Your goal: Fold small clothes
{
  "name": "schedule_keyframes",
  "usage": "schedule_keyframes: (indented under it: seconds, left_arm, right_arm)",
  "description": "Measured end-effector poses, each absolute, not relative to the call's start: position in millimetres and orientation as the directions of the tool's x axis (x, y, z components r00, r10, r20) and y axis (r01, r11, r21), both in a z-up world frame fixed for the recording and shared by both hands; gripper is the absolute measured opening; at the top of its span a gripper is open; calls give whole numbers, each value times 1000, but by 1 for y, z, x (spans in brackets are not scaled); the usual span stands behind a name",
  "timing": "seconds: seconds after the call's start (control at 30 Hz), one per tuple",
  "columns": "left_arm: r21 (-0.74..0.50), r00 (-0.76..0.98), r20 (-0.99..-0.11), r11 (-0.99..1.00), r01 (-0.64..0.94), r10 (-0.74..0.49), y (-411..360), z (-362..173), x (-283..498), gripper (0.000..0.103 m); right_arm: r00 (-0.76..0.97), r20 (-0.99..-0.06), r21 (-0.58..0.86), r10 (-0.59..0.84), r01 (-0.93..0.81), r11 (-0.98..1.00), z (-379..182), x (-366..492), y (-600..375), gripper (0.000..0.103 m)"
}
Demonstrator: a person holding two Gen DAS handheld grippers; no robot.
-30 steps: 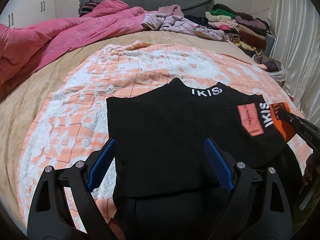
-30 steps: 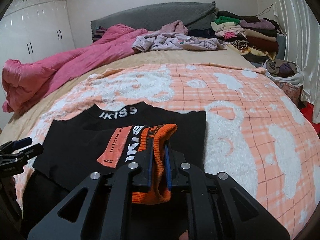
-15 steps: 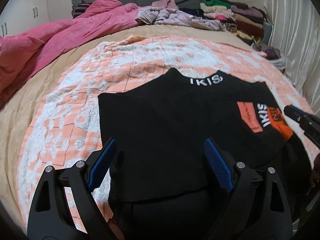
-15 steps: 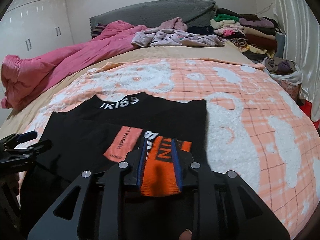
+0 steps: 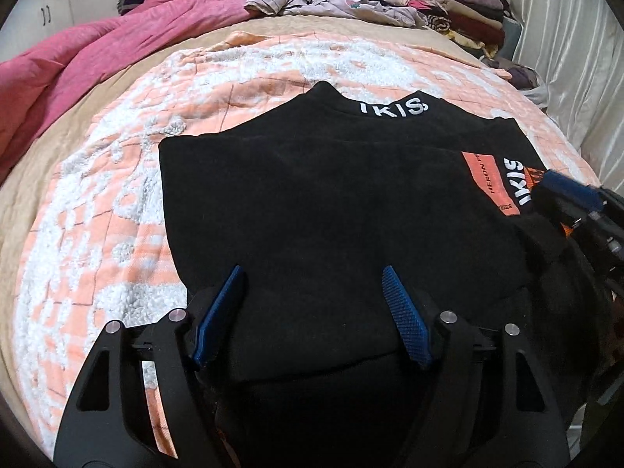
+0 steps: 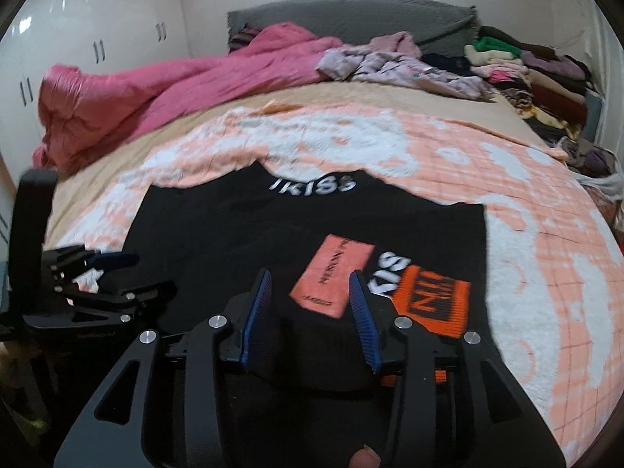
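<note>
A black sweater (image 5: 331, 202) with white collar lettering lies flat on the bed, collar away from me; it also shows in the right wrist view (image 6: 312, 230). Its sleeve is folded across the body, with a salmon patch (image 6: 333, 275) and an orange cuff (image 6: 433, 302) lying on top. My left gripper (image 5: 312, 304) is open and empty over the sweater's near hem. My right gripper (image 6: 310, 308) is open and empty, just over the folded sleeve, left of the orange cuff. Each gripper shows at the edge of the other's view.
An orange-and-white fleece blanket (image 5: 117, 234) covers the bed under the sweater. A pink duvet (image 6: 163, 89) is bunched at the far left. Loose lilac clothes (image 6: 397, 62) and a stack of folded clothes (image 6: 526, 70) lie at the far right. White curtains (image 5: 577, 58) hang on the right.
My right gripper opened and let go of the orange cuff, which now lies on the sweater, then shifted left. My left gripper stayed open and moved slightly closer over the hem.
</note>
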State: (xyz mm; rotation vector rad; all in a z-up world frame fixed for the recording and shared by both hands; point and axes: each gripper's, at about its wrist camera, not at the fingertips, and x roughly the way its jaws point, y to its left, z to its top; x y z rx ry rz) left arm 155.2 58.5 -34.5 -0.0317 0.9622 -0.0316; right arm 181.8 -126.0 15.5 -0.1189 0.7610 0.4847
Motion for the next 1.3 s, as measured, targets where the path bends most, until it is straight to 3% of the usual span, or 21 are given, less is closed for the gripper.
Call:
schedule_keyframes:
  seconds: [0.2, 0.6, 1.3]
  left_arm:
    - [-52, 573, -818, 999, 14, -51, 60, -34, 154, 65]
    - [-61, 578, -814, 998, 9, -55, 62, -32, 151, 65]
    - [-47, 587, -809, 999, -4, -36, 60, -27, 144, 65]
  right_arm:
    - [558, -774, 29, 298, -439, 898, -17, 198, -123, 39]
    - [553, -773, 61, 311, -423, 904, -22, 198, -129, 39]
    - [563, -748, 112, 352, -415, 903, -11, 171, -137, 49]
